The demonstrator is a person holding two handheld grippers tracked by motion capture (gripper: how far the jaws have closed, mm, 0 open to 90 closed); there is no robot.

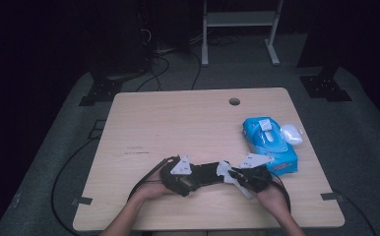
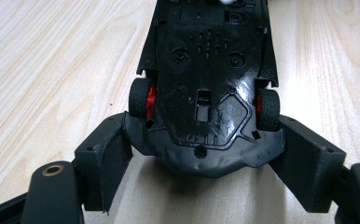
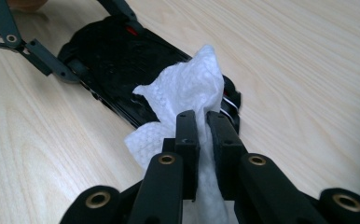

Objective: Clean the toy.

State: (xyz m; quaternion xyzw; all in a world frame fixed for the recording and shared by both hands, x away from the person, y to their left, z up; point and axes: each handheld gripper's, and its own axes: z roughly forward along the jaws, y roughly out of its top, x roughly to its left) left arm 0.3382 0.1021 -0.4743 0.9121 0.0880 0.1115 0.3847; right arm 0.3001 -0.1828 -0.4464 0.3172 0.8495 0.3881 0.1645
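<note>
I hold a black toy car (image 2: pixel 206 88) upside down on the counter (image 1: pixel 178 123), near its front edge, between my two hands. My left hand-held gripper (image 2: pixel 201 158) has its jaws spread around one end of the car and presses on both sides, just beside the wheels with red rims, so the car is clamped there. My right hand-held gripper (image 3: pixel 205 135) has its jaws pressed together on a white wet wipe (image 3: pixel 187 88), which lies over the other end of the car's underside.

I think the work is to wipe the bottom of the car. Some things can go wrong from here. The left grip sits only at the rounded end of the car, so if I push too hard with the wipe, the car can turn or slip out of the jaws. The wipe is pinched only in a small part, and it can catch on the wheels or on the small holes of the chassis and pull free. The blue pack of wipes (image 1: pixel 269 145) lies near my right hand, and a wide stroke could knock it.
</note>
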